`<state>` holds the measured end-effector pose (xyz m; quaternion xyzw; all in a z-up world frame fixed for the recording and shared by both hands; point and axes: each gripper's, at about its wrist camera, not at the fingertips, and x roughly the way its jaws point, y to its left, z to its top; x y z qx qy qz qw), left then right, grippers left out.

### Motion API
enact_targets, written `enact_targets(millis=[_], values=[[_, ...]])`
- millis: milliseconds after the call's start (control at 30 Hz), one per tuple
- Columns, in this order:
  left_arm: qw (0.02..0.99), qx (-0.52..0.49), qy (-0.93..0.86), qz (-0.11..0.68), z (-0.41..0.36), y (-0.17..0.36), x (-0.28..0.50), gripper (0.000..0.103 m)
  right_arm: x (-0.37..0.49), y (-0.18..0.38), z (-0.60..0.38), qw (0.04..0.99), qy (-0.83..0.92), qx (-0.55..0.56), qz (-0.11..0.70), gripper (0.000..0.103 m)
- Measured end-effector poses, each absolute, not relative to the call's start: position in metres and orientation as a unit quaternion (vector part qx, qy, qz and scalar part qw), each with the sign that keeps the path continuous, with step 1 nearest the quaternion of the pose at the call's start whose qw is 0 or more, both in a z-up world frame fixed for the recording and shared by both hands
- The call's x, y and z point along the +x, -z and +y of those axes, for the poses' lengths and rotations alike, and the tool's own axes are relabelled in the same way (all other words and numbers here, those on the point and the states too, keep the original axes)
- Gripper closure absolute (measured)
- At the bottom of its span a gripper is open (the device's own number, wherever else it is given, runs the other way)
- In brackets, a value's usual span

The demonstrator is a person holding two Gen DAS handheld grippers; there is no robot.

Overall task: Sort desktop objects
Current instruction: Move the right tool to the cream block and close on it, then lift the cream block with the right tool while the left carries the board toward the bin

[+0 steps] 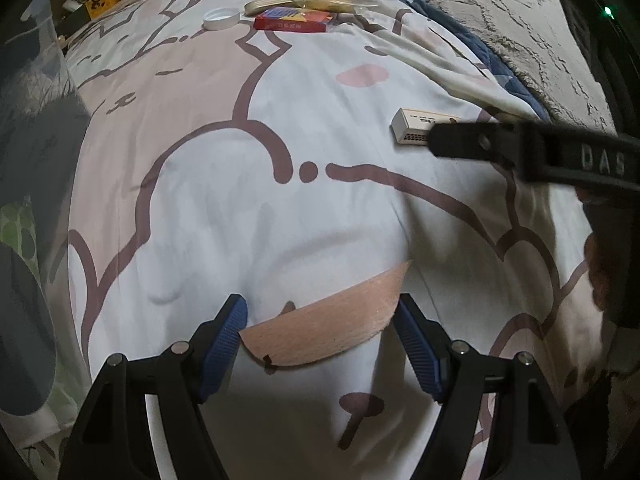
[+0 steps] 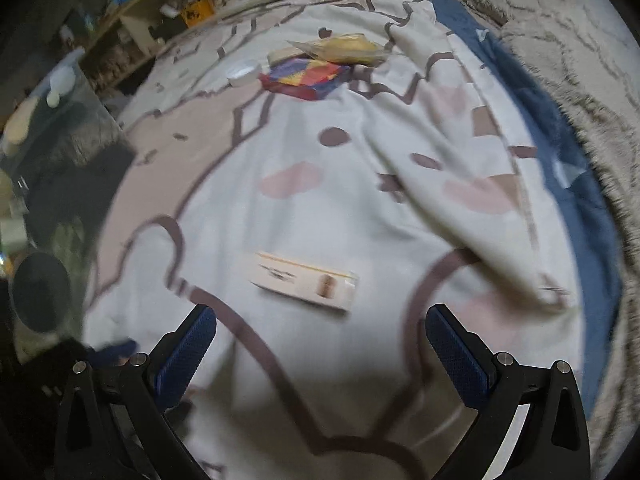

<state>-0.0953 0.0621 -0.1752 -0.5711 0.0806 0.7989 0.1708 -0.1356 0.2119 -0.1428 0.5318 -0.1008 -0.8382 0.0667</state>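
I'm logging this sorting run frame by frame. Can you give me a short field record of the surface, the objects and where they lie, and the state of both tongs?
surface: printed bedsheet
near object: small white box, lying flat, alone
far cluster: white lid, red box, clear packet at the sheet's far end
left tongs: open, empty, over the sheet
right tongs: open, empty, white box just ahead, not touched
sorting: white box not yet with the far cluster

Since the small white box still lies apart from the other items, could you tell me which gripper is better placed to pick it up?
The right gripper: its open jaws point at the small white box, just ahead on the bedspread. The left gripper, also open, hovers over bare printed fabric, with the box well off to its side.
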Motion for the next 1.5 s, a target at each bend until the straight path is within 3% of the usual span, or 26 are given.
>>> enact_targets(millis=[133, 167, 200, 267, 433, 1033, 1500], values=[[0.165, -0.57, -0.801, 0.083, 0.064, 0.177, -0.094, 0.028, -0.141, 0.145, 0.206, 0.068, 0.846, 0.515, -0.122, 0.001], [0.164, -0.57, -0.801, 0.083, 0.064, 0.177, -0.095, 0.028, -0.143, 0.146, 0.206, 0.068, 0.845, 0.515, -0.128, 0.007], [0.164, -0.57, -0.801, 0.082, 0.064, 0.177, -0.096, 0.028, -0.144, 0.149, 0.206, 0.065, 0.843, 0.516, -0.136, 0.021], [0.162, -0.57, -0.801, 0.083, 0.065, 0.177, -0.096, 0.028, -0.145, 0.156, 0.206, 0.051, 0.838, 0.524, -0.144, 0.035], [0.161, -0.568, -0.802, 0.088, 0.066, 0.176, -0.096, 0.028, -0.145, 0.159, 0.197, 0.038, 0.847, 0.522, -0.099, 0.044], [0.15, -0.536, -0.83, 0.035, 0.043, 0.143, -0.103, 0.028, -0.131, 0.137, 0.212, 0.052, 0.852, 0.502, -0.139, 0.044], [0.148, -0.454, -0.878, 0.031, 0.032, 0.084, -0.091, 0.028, -0.098, 0.077, 0.222, 0.073, 0.88, 0.438, -0.17, 0.044]])
